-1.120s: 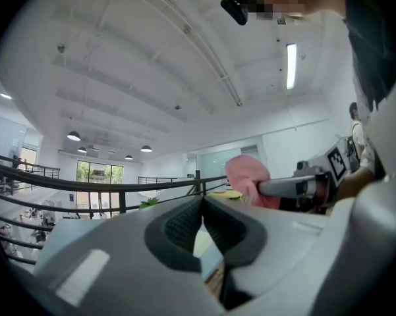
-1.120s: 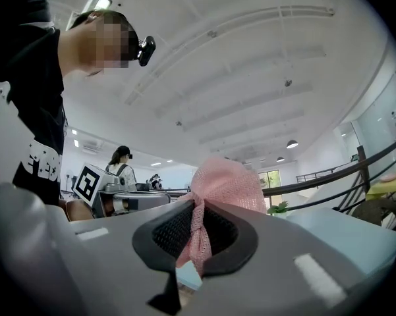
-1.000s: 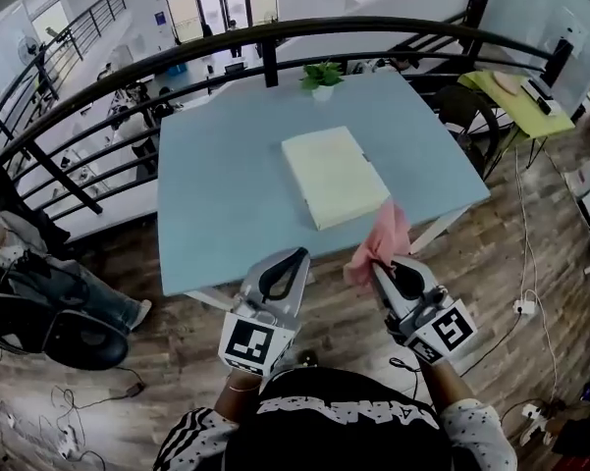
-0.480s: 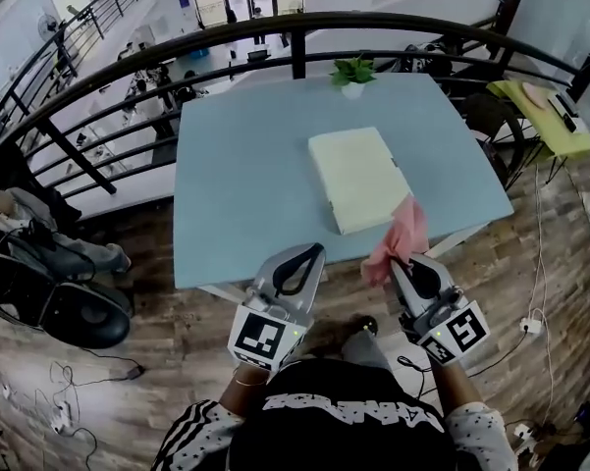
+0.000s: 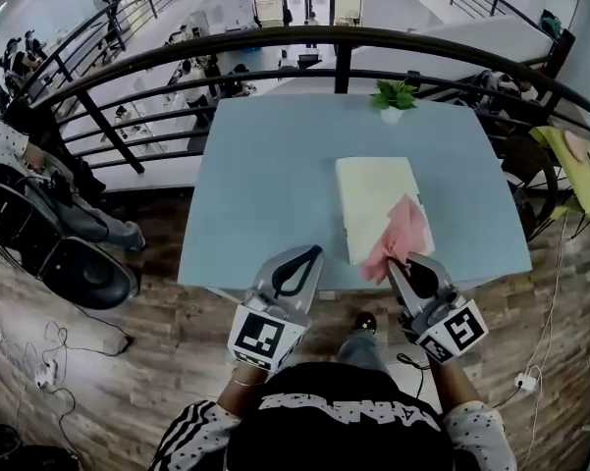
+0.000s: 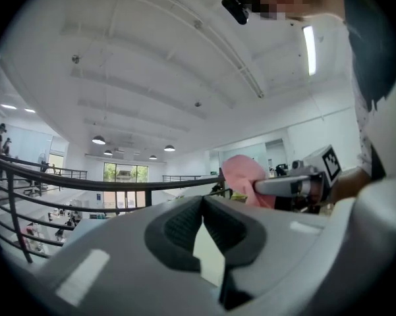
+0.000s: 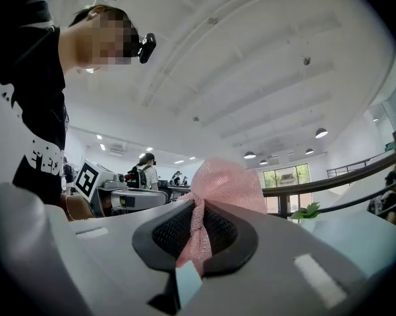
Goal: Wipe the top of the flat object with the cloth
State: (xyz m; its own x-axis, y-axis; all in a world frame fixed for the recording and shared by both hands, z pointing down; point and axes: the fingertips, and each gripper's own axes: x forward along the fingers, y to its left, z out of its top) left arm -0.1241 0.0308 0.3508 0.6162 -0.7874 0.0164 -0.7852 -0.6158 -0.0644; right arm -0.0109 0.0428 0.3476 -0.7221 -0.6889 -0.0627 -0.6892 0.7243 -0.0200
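A cream flat object (image 5: 373, 199) lies on the light blue table (image 5: 265, 184), right of its middle. My right gripper (image 5: 404, 263) is shut on a pink cloth (image 5: 402, 232), held just off the table's near edge. The cloth stands up from the jaws and overlaps the flat object's near right corner in the head view; I cannot tell if they touch. In the right gripper view the cloth (image 7: 221, 183) is pinched between the jaws of the right gripper (image 7: 196, 210). My left gripper (image 5: 299, 258) is shut with nothing in it, left of the cloth (image 6: 240, 176).
A small potted plant (image 5: 393, 96) stands at the table's far edge. A black railing (image 5: 275, 42) curves behind the table. Dark bags and gear (image 5: 69, 253) lie on the wooden floor at the left. A yellow-green table (image 5: 579, 170) stands at the right.
The table and flat object have shifted right and nearer in the head view. The pink cloth now overlaps the flat object's near corner. Both grippers keep their hold and pose.
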